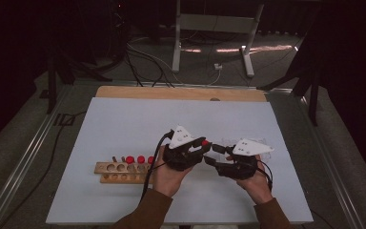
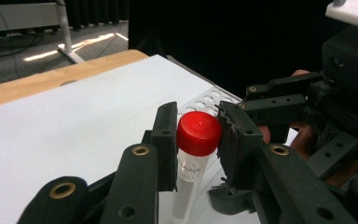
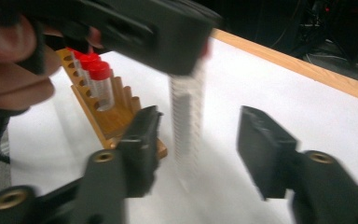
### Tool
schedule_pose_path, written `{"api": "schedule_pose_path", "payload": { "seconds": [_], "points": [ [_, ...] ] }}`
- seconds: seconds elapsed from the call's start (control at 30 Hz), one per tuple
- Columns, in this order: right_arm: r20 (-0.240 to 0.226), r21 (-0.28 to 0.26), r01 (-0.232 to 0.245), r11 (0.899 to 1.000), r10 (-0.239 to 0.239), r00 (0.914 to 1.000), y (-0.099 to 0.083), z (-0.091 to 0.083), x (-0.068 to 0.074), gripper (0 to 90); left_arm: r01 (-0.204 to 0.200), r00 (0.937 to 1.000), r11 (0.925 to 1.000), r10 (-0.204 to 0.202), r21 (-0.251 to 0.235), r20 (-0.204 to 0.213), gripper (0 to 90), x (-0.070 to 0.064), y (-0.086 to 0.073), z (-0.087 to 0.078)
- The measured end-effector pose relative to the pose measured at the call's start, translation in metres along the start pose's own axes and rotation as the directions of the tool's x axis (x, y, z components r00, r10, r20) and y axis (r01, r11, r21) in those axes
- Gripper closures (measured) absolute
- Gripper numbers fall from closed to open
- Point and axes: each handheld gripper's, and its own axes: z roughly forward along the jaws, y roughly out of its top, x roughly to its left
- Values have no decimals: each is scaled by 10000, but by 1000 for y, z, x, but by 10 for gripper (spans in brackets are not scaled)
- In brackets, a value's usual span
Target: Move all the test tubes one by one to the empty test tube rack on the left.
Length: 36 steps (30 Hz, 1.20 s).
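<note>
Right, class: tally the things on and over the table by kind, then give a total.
Tubes: 4 (held tube; three racked tubes)
Racks: 2 (wooden rack, clear rack)
Grippers: 2 (left gripper, right gripper)
Total: 8

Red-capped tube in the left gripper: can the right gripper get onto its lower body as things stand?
Probably yes. The right gripper is open, and the tube hangs between its fingers with its lower body bare. The left gripper grips only near the cap.
</note>
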Motion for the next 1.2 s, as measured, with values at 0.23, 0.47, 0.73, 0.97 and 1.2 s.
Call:
{"api": "schedule_pose_path", "payload": {
  "seconds": [0.23, 0.47, 0.73, 0.97, 1.2],
  "points": [
    [875, -56, -488, 9988, 491, 9949, -3, -5, -12, 145, 166, 9995, 9993, -175, -336, -266, 707, 9, 4, -12],
    [1448, -257, -921, 9954, 949, 9849, -5, -13, -24, 24, 316, 9984, 9966, -350, -760, -436, 707, 17, 10, -23],
    [1728, -604, -1300, 9897, 1386, 9752, -5, -25, -35, 4, 473, 9950, 9922, -570, -1153, -823, 707, 30, 16, -39],
    [1913, -842, -1519, 9848, 1655, 9675, -7, -37, -43, 0, 477, 9912, 9888, -644, -1417, -1155, 707, 40, 15, -61],
    [2006, -1050, -1585, 9818, 1771, 9635, -7, -45, -47, 0, 548, 9833, 9853, -813, -1617, -1626, 707, 55, 10, -83]
  ]
}}
